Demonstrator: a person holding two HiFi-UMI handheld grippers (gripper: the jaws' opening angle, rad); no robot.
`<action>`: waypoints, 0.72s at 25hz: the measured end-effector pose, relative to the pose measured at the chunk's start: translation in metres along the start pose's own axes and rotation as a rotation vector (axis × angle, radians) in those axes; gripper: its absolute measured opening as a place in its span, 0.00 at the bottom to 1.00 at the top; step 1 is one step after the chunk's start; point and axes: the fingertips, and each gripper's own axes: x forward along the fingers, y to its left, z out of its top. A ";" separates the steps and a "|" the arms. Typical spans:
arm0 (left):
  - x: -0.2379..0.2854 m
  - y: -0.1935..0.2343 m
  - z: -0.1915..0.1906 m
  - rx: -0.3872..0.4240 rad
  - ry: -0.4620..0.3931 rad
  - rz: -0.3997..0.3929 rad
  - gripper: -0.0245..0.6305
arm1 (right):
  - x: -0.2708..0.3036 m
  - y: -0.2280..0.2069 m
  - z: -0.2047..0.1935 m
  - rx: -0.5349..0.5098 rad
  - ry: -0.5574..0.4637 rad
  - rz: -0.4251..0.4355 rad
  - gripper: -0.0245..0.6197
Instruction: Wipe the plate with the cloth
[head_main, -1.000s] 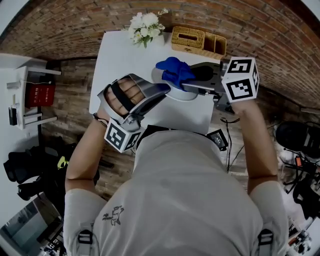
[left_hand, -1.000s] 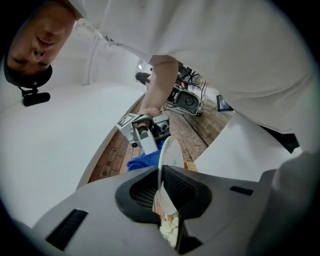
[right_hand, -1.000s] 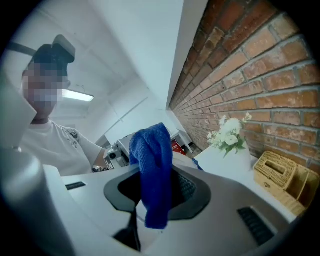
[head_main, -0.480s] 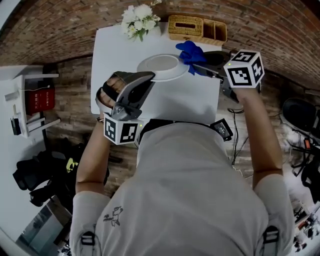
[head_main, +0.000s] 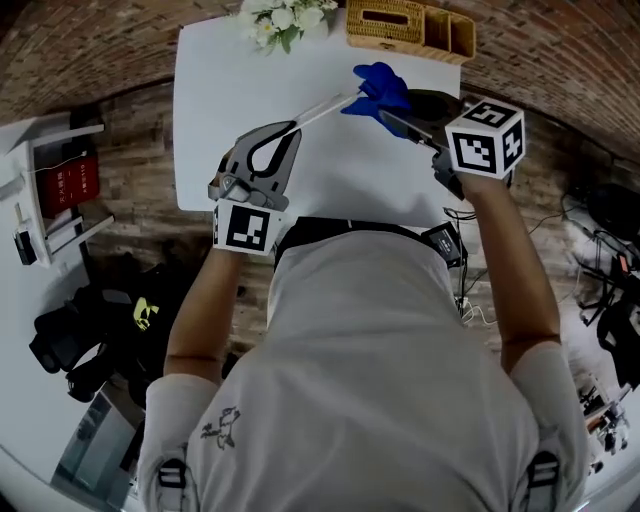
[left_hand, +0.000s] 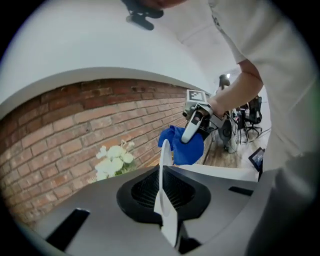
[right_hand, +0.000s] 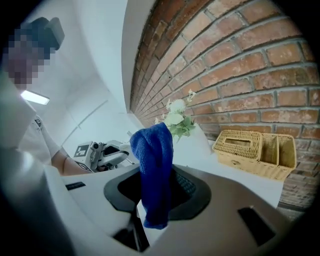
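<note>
White plate (head_main: 325, 108) on edge, rim toward blue cloth (head_main: 378, 88)

Grey shirt (head_main: 390, 340); left gripper (head_main: 293, 128) and right gripper (head_main: 388, 114) bear marker cubes (head_main: 247, 228) (head_main: 485, 140).

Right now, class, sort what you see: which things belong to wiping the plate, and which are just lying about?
In the job: plate, cloth.
Lying about: flowers, wicker basket, both at the far edge of the table.
</note>
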 end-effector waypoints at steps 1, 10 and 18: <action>0.001 0.000 -0.010 -0.051 0.012 -0.009 0.07 | 0.006 -0.001 -0.003 0.015 0.009 0.003 0.21; 0.024 -0.004 -0.103 -0.510 0.098 -0.086 0.07 | 0.061 -0.019 -0.037 0.176 0.045 0.002 0.21; 0.039 -0.023 -0.178 -0.994 0.187 -0.167 0.07 | 0.112 -0.023 -0.071 0.273 0.106 -0.007 0.21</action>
